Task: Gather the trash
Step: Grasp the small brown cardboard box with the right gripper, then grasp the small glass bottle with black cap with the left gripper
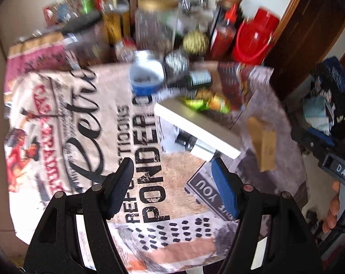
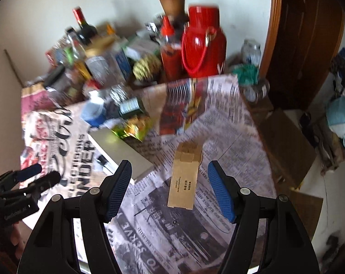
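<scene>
A small brown cardboard box (image 2: 184,178) lies flat on the newspaper (image 2: 218,137), just ahead of my right gripper (image 2: 170,191). That gripper is open, apart from the box and holds nothing. My left gripper (image 1: 172,187) hovers open and empty over the printed cloth (image 1: 81,125), pointing down at it. Ahead of it lie a white box (image 1: 195,127), a black and silver tube (image 1: 190,143) under that box, a green wrapper (image 1: 206,101) and a blue cup (image 1: 146,75). The frames are blurred.
The back of the table is crowded: a red flask (image 2: 203,43), a red sauce bottle (image 2: 170,52), a wine bottle (image 2: 84,26), jars and packets. A brown door (image 2: 305,34) stands at the right, with cardboard (image 2: 286,146) and bags on the floor beside the table.
</scene>
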The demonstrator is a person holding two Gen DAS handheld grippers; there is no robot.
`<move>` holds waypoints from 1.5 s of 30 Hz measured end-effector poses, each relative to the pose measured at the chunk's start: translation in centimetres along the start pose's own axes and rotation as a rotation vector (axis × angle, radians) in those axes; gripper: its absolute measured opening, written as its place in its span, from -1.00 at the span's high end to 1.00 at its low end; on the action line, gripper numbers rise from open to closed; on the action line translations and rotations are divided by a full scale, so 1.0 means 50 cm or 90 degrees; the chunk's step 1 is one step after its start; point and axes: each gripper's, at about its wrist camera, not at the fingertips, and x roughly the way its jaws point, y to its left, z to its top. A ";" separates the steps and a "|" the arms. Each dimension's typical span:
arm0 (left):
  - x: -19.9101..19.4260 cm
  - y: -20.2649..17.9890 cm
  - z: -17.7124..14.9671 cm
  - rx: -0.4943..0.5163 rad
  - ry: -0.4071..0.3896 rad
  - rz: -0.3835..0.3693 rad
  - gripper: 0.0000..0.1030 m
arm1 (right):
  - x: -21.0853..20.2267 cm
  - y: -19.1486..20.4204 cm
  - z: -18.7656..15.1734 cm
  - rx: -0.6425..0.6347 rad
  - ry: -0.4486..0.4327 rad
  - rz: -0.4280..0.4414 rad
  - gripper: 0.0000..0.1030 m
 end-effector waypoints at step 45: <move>0.177 -0.045 -0.013 -0.089 0.055 0.060 0.25 | 0.044 -0.092 -0.018 -0.016 0.021 -0.011 0.30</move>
